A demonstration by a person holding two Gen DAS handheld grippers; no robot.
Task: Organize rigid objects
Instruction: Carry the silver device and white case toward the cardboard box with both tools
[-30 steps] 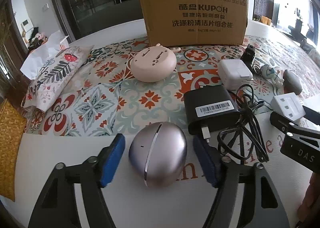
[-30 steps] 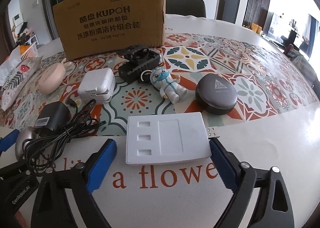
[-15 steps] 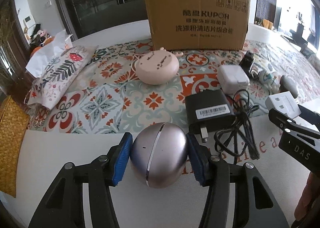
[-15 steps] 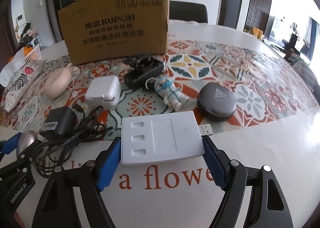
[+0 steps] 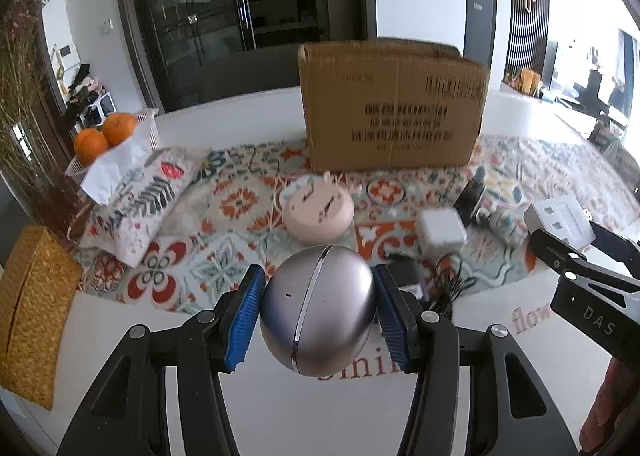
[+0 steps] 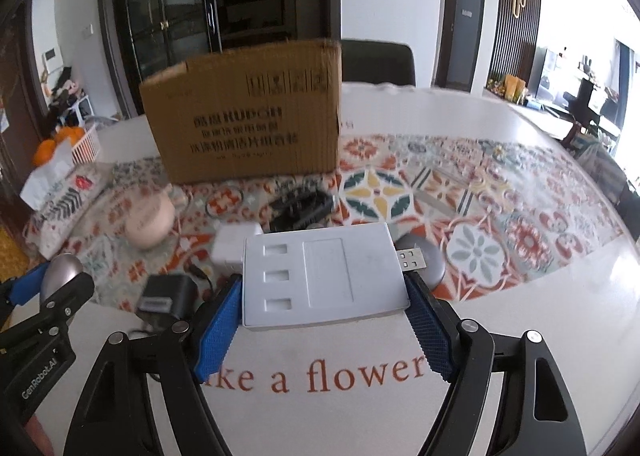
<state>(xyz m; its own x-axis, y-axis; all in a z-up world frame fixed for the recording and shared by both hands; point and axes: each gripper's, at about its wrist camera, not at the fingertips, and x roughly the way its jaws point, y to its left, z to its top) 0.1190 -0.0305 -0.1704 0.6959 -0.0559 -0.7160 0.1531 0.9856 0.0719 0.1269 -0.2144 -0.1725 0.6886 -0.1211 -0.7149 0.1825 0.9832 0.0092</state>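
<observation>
My left gripper (image 5: 318,314) is shut on a silver egg-shaped case (image 5: 318,308) and holds it lifted above the white table. My right gripper (image 6: 322,316) is shut on a white flat USB charger (image 6: 320,276), also lifted; it shows at the right of the left wrist view (image 5: 560,218). An open cardboard box (image 5: 394,108) stands at the back of the patterned mat; it also shows in the right wrist view (image 6: 248,116). On the mat lie a pink round case (image 5: 318,214), a white adapter (image 5: 440,232), and a black adapter with cable (image 6: 166,296).
A dark round case (image 6: 434,262) lies partly hidden behind the charger. A black device (image 6: 300,206) sits before the box. A floral tissue pouch (image 5: 136,200), a basket of oranges (image 5: 100,136) and a woven mat (image 5: 28,308) are at the left.
Both grippers have risen from the table with their objects held, so the views tilt up and the box appears farther off. One second ago both grippers were open around them.
</observation>
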